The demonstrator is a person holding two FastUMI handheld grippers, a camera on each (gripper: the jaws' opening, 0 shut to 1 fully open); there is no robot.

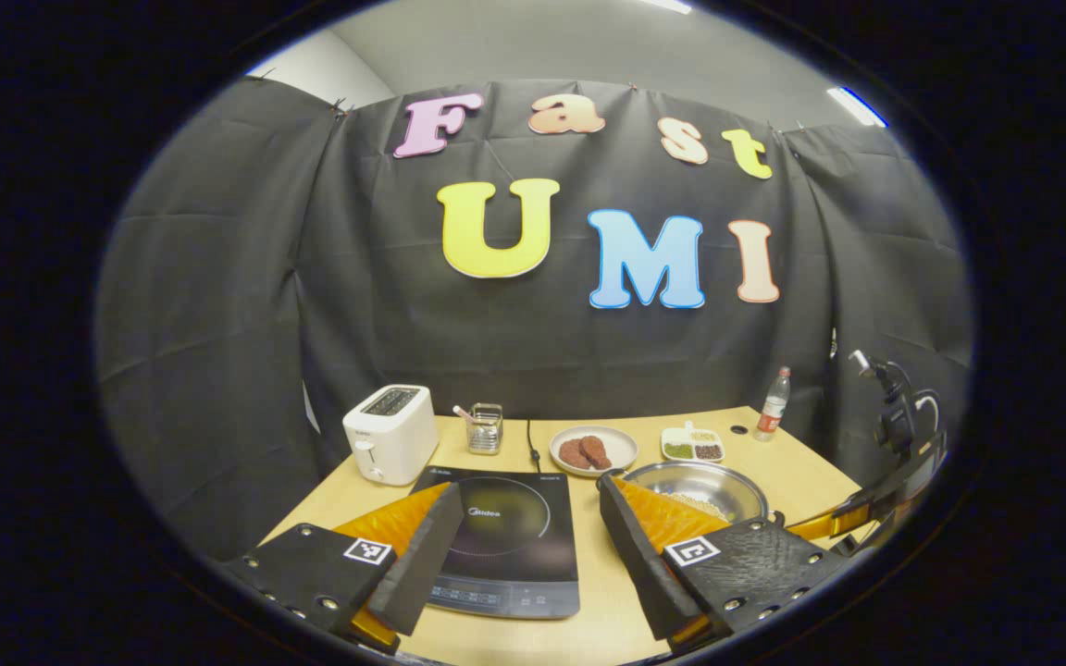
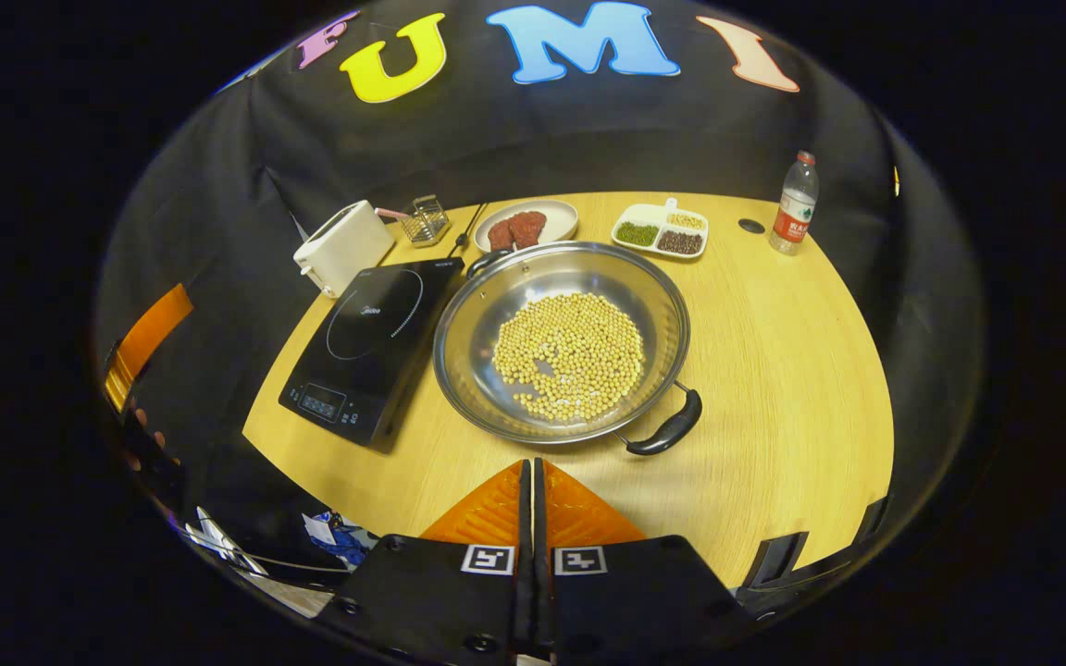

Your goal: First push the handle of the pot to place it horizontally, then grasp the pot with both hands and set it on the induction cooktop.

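- The right claw (image 2: 533, 481) was clenched on nothing, hovering over the desk (image 2: 774, 370) just short of the pot (image 2: 561, 342).
- The left claw (image 1: 524, 536) was released, fingers wide apart.
- The pot sat beside the induction cooktop (image 2: 371, 342); its near handle (image 2: 667, 430) angled right, and the left claw's finger hid part of its rim.

The left fingers (image 1: 630, 518) hide the pot's (image 1: 709, 486) near rim.

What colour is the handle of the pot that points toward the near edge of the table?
The handle is black, seen best in the right gripper view.
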